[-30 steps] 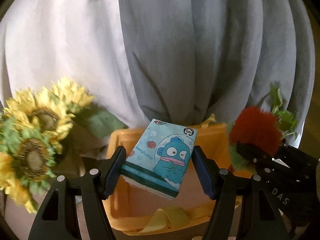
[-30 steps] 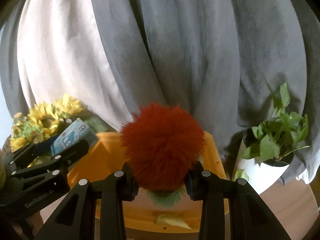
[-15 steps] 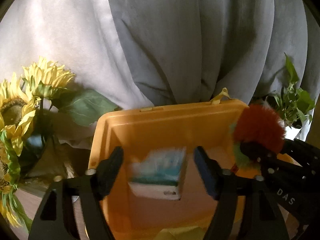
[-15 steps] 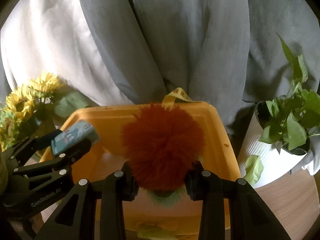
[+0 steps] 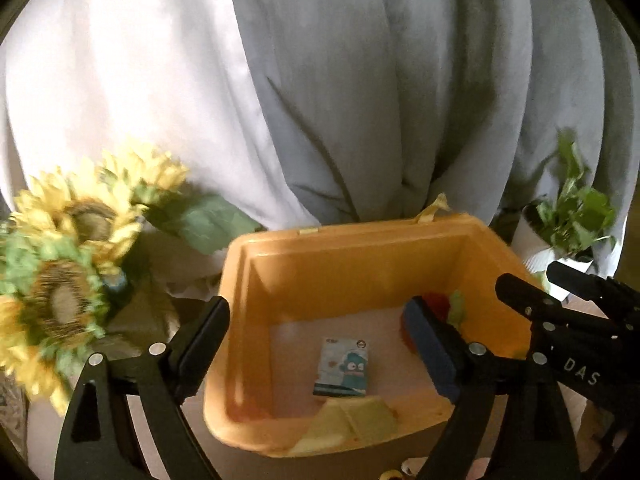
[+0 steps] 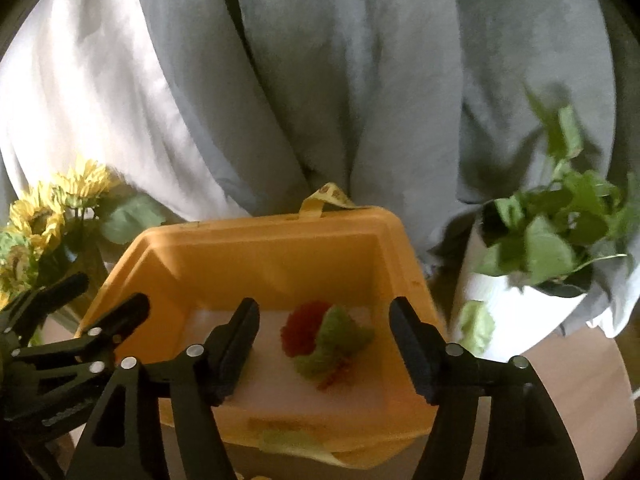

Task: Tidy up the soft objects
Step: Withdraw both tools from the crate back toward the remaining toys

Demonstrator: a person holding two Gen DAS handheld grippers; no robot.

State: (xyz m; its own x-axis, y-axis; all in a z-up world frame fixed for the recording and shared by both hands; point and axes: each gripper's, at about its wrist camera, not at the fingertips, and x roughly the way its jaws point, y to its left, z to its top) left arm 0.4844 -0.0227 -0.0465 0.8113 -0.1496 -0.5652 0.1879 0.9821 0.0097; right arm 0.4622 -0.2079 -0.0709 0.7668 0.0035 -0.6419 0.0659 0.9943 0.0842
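One orange bin (image 5: 356,264) holds one tissue pack (image 5: 342,367) and one red-and-green pompom (image 6: 326,338). Two grippers (image 5: 316,344) (image 6: 322,350) are over it. Past its left edge are three sunflowers (image 5: 86,216); past its right edge, one potted plant (image 6: 552,240).

My right hand-held gripper (image 6: 322,344) is opening above the orange bin (image 6: 256,240); the red-and-green plush (image 6: 324,338) lies inside, untouched.

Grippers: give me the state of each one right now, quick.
Left gripper: jaws opening, holding nothing; the tissue pack lies in the orange bin.
Right gripper: jaws opening, holding nothing; the red pom-pom toy lies in the bin.
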